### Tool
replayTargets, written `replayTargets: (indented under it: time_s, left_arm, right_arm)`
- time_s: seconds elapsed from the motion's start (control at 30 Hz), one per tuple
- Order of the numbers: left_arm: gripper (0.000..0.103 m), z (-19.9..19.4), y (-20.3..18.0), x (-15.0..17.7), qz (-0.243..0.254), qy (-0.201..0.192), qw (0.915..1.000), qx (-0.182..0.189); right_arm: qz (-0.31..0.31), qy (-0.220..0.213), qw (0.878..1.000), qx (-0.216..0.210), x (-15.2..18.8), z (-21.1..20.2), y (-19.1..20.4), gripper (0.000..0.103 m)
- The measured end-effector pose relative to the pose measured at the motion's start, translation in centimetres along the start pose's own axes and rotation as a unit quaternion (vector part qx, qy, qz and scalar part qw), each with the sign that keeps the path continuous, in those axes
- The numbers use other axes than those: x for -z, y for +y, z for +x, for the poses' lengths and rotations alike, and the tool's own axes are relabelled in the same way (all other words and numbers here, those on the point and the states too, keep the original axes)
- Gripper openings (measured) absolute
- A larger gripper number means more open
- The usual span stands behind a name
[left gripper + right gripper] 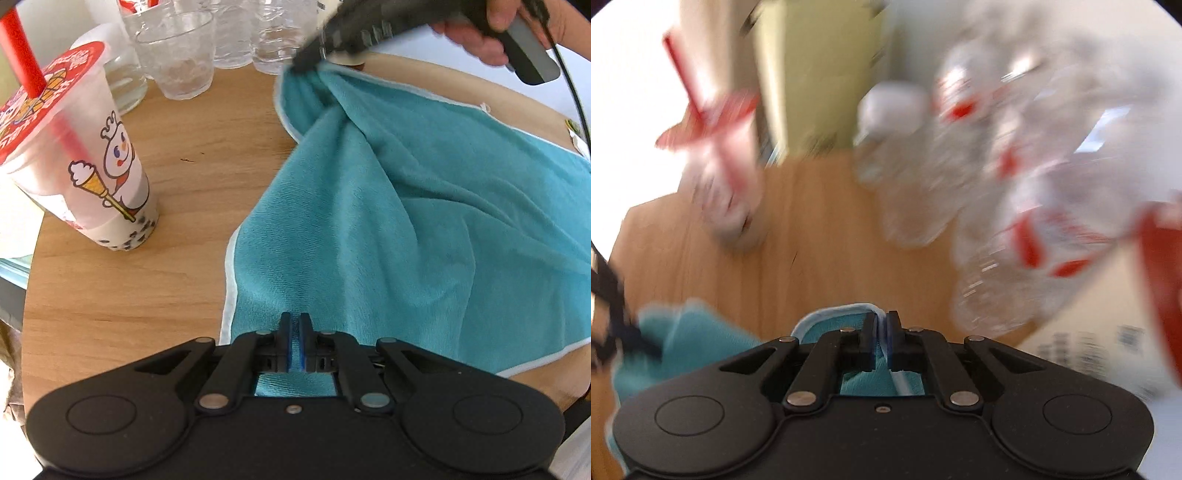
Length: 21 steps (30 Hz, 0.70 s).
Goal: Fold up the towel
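Across the right half of the round wooden table (155,295) lies the teal towel (443,229), its near-left corner pinched in the left gripper (294,332) and its far-left corner bunched in the right gripper (882,332), which a hand (480,33) holds up. Gripping both corners of one edge likely serves to carry that edge over for a fold. Each pair of jaws is pressed nearly together, with only cloth and white hem between. To the left stand a bubble tea cup (85,147) and clear glasses (181,51), apart from the cloth.
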<state>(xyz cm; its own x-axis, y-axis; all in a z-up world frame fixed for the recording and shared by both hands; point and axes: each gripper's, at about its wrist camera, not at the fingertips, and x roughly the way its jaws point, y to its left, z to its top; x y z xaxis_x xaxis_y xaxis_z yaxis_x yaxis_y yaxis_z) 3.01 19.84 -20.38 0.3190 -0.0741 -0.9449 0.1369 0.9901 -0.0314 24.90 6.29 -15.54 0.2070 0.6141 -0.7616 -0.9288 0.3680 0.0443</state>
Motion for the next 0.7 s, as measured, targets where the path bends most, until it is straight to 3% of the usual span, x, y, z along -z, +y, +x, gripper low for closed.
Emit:
replayTargets:
  time_s: [0.17, 0.33, 0.4, 0.5, 0.7]
  left_arm:
    - [0.003, -0.1, -0.3, 0.5, 0.007, 0.007, 0.9999, -0.002]
    - [0.003, -0.3, -0.6, 0.9, 0.007, 0.018, 0.9998, -0.008]
    - [0.003, -0.5, -0.8, 1.0, 0.006, 0.020, 0.9997, -0.013]
    - [0.003, -0.6, -1.1, 0.9, 0.004, 0.024, 0.9995, -0.020]
    - [0.003, -0.6, -1.2, 0.8, 0.003, 0.031, 0.9988, -0.038]
  right_arm:
    - [0.105, -0.064, 0.992, 0.034, 1.5, -1.7, -2.0, 0.004]
    - [0.103, -0.039, 0.991, 0.080, 2.7, -0.2, -1.7, 0.007]
    - [0.109, -0.039, 0.989, 0.094, 3.1, 0.1, -1.6, 0.026]
    - [0.095, -0.036, 0.989, 0.103, 3.3, -1.0, -1.4, 0.028]
    - [0.145, -0.017, 0.977, 0.158, 7.8, -9.3, -2.2, 0.030]
